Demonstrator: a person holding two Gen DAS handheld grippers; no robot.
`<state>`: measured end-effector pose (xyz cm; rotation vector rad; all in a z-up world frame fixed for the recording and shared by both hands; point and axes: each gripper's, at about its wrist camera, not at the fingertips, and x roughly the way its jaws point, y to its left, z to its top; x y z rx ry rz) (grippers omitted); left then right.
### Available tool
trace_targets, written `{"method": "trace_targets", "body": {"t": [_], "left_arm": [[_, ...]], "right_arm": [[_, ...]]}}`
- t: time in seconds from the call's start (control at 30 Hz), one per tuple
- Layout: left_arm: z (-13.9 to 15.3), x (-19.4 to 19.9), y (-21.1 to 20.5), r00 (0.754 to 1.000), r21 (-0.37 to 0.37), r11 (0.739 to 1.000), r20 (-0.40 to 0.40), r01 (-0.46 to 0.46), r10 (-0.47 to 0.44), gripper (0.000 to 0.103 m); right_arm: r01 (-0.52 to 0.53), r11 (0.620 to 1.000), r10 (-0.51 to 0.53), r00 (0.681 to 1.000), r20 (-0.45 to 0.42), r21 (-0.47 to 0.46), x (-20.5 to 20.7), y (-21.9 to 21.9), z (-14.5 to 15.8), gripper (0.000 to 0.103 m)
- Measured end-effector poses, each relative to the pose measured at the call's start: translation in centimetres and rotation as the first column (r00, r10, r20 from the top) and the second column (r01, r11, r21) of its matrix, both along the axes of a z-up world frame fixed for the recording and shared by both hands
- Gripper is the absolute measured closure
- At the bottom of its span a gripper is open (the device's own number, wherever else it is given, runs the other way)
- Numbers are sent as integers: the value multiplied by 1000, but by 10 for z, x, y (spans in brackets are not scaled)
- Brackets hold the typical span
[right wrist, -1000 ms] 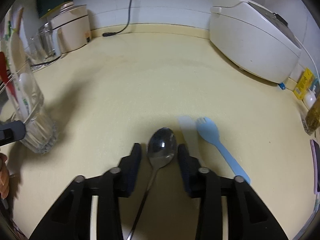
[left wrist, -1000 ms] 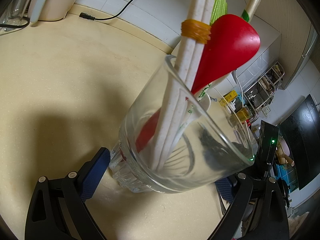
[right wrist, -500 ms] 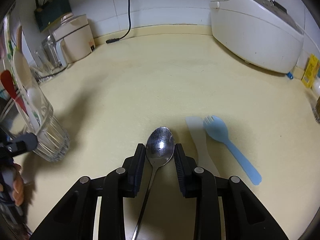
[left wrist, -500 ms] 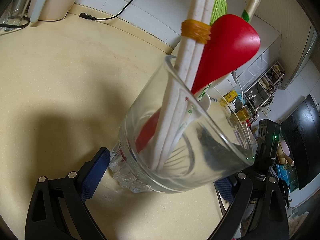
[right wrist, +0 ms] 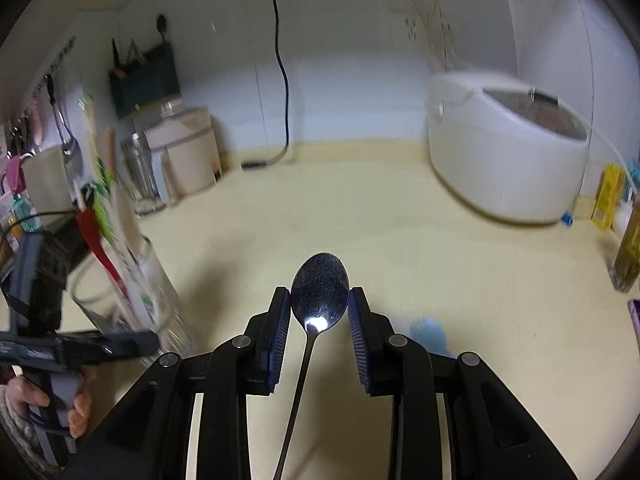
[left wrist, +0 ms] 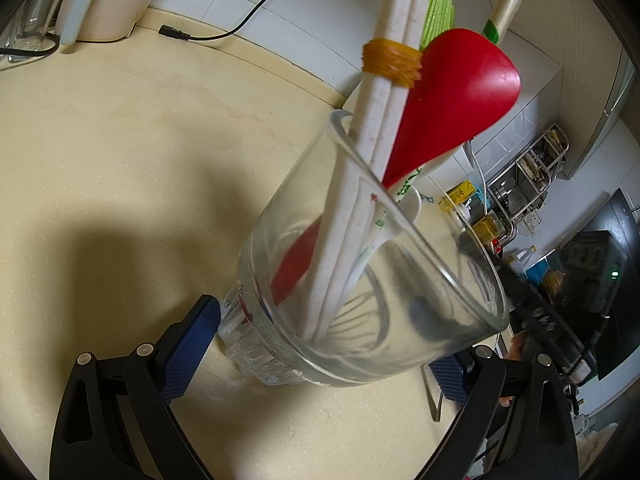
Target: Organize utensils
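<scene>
My left gripper (left wrist: pixel 320 356) is shut on the base of a clear glass (left wrist: pixel 360 280) standing on the beige counter (left wrist: pixel 120 140). In the glass are a red spatula (left wrist: pixel 452 100), a banded bundle of white chopsticks (left wrist: pixel 384 80) and a white spoon. My right gripper (right wrist: pixel 319 293) is shut on a metal spoon (right wrist: pixel 320 280), its bowl between the blue pads and its handle running back toward the camera, held above the counter. The glass (right wrist: pixel 132 280) stands to the left of it. A blue fork (right wrist: pixel 430 334) lies half hidden behind the right finger.
A white rice cooker (right wrist: pixel 508 152) sits at the back right, a beige appliance (right wrist: pixel 188 152) and a loose power cord (right wrist: pixel 280 80) at the back left. A yellow box (right wrist: pixel 608 196) and a bottle (right wrist: pixel 628 256) stand at the right edge. A person's hand (right wrist: pixel 76 408) grips the left tool.
The right gripper has risen off the counter with the metal spoon and tipped upward, so more wall shows. It now appears blurred beyond the glass rim in the left view. The left gripper stayed still.
</scene>
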<state>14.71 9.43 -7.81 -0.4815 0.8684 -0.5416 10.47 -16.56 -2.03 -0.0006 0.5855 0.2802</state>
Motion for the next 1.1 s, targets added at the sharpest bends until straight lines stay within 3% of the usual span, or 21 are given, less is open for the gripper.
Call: {"method": "trace_targets", "body": {"t": [0.37, 0.43, 0.57, 0.8, 1.1], "left_arm": [[0, 0, -1, 1000, 0, 1000, 0, 0, 0, 6], [0, 0, -1, 1000, 0, 1000, 0, 0, 0, 6], [0, 0, -1, 1000, 0, 1000, 0, 0, 0, 6], [0, 0, -1, 1000, 0, 1000, 0, 0, 0, 6], [0, 0, -1, 1000, 0, 1000, 0, 0, 0, 6]], "right_arm": [[-15, 999, 9, 987, 160, 33, -18, 6, 48, 74], [-17, 1000, 12, 983, 184, 25, -18, 9, 54, 93], [-27, 1000, 24, 978, 205, 10, -20, 14, 61, 93], [-28, 999, 22, 993, 114, 46, -4, 5, 48, 93], [-82, 988, 98, 988, -121, 127, 64, 6, 21, 87]]}}
